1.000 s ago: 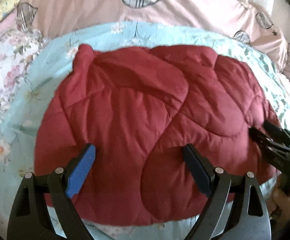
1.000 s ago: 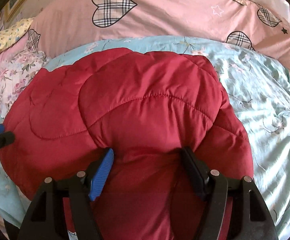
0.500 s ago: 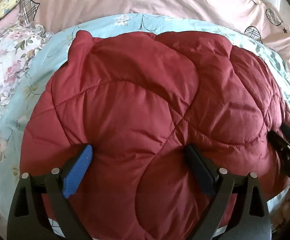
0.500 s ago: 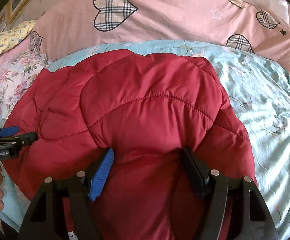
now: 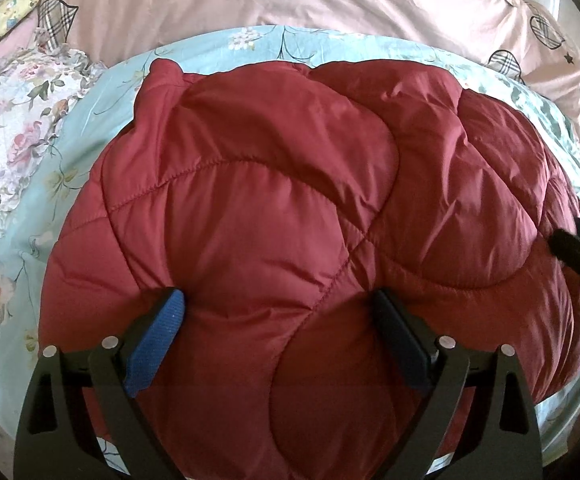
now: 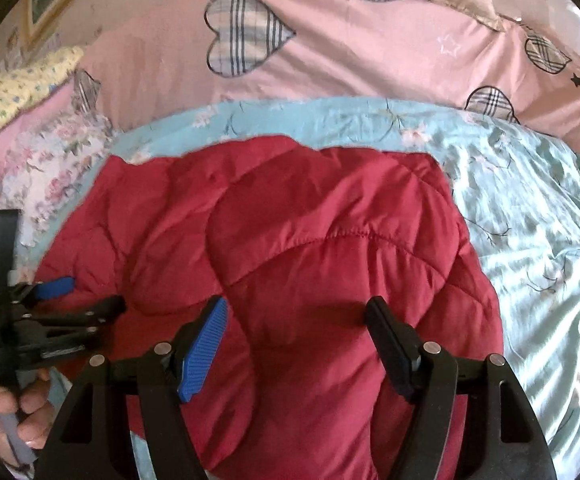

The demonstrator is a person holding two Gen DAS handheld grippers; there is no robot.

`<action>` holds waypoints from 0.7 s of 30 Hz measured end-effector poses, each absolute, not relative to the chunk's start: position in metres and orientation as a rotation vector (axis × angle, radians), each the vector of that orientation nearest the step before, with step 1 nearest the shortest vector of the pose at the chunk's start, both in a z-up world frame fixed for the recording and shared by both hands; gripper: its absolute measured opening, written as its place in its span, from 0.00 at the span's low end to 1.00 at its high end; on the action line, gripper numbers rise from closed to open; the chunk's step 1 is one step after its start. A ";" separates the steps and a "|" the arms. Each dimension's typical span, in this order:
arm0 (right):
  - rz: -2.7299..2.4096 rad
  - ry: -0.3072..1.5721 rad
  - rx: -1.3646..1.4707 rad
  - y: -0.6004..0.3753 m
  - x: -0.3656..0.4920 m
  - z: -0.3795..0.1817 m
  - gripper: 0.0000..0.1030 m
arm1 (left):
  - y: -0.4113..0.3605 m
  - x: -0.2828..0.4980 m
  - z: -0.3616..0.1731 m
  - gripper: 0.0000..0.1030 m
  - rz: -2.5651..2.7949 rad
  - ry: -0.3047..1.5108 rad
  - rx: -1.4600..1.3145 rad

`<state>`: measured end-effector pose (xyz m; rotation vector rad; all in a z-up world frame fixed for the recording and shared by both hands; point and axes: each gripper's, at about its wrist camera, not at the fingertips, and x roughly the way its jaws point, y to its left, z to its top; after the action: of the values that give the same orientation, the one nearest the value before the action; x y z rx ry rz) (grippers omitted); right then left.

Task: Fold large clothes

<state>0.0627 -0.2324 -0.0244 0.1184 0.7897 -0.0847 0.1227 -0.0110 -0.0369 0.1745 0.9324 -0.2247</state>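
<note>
No text, label, brand or number could be read in either view. The left gripper [image 6: 90, 300], at nine o'clock in the right wrist view, bore pale lettering on its black body, but it was too small and blurred to make out.

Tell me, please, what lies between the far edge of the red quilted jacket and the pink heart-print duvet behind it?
A strip of the light blue floral sheet lies between the red quilted jacket and the pink heart-print duvet; nothing else rests on it. Both wrist views show this.
</note>
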 end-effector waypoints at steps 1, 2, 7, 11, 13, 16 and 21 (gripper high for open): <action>-0.102 0.806 0.114 -0.235 0.069 -0.030 0.72 | -0.011 0.123 -0.037 0.93 -0.226 0.931 0.175; -0.111 0.811 0.118 -0.238 0.072 -0.035 0.74 | -0.010 0.122 -0.037 0.93 -0.227 0.929 0.174; -0.127 0.807 0.133 -0.246 0.081 -0.048 0.75 | -0.011 0.122 -0.038 0.93 -0.228 0.923 0.179; -0.130 0.807 0.139 -0.249 0.084 -0.050 0.76 | -0.011 0.122 -0.038 0.93 -0.229 0.921 0.179; -0.130 0.807 0.140 -0.250 0.085 -0.051 0.76 | -0.011 0.122 -0.038 0.94 -0.229 0.920 0.180; -0.130 0.805 0.138 -0.249 0.085 -0.051 0.76 | -0.011 0.122 -0.038 0.94 -0.229 0.919 0.180; -0.129 0.802 0.139 -0.250 0.085 -0.051 0.76 | -0.012 0.122 -0.039 0.94 -0.227 0.920 0.180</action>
<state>0.0853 -0.2498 -0.0513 0.1387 0.8021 -0.1287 0.1217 -0.0122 -0.0387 0.1797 0.9195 -0.2271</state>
